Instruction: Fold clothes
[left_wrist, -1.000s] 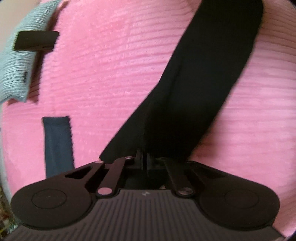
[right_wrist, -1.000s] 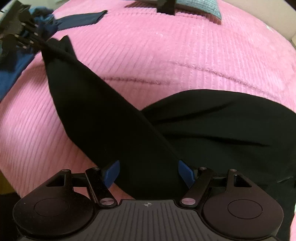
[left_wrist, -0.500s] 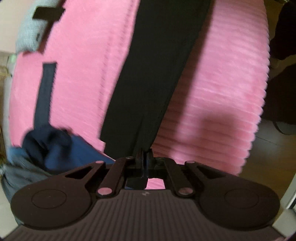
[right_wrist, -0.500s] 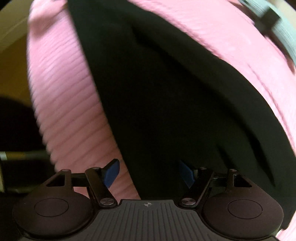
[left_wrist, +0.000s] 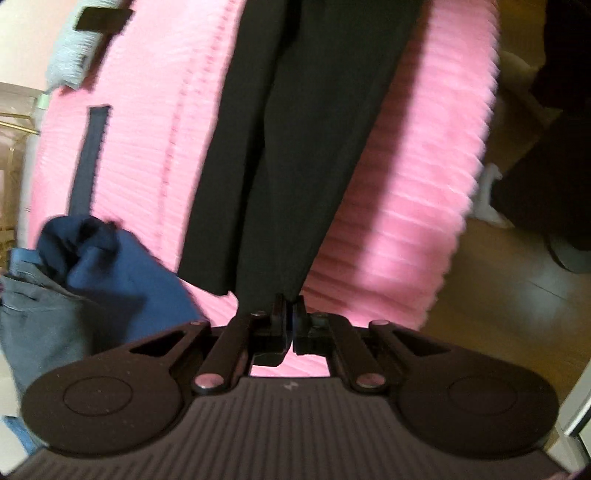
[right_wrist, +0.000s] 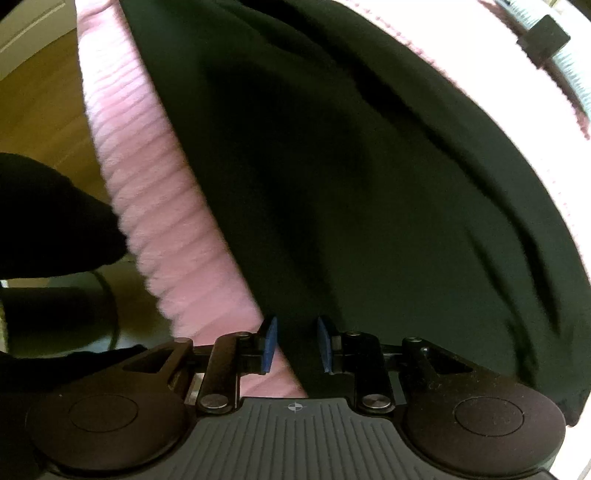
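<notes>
A: Nearest first: what has the left gripper (left_wrist: 289, 314) got?

B: Its fingers are clenched on the near end of the long black fabric garment (left_wrist: 295, 147), which runs straight away from them across the ribbed pink plush bedcover (left_wrist: 406, 177).

A: And the right gripper (right_wrist: 294, 345)?

B: Blue-padded fingers parted around the wide end's edge (no pinch that I can see). The garment's long axis heads off from both, so the left holds the narrow tip.

A: Farther out?

B: A crumpled blue cloth pile (left_wrist: 122, 269) at the left.
</notes>
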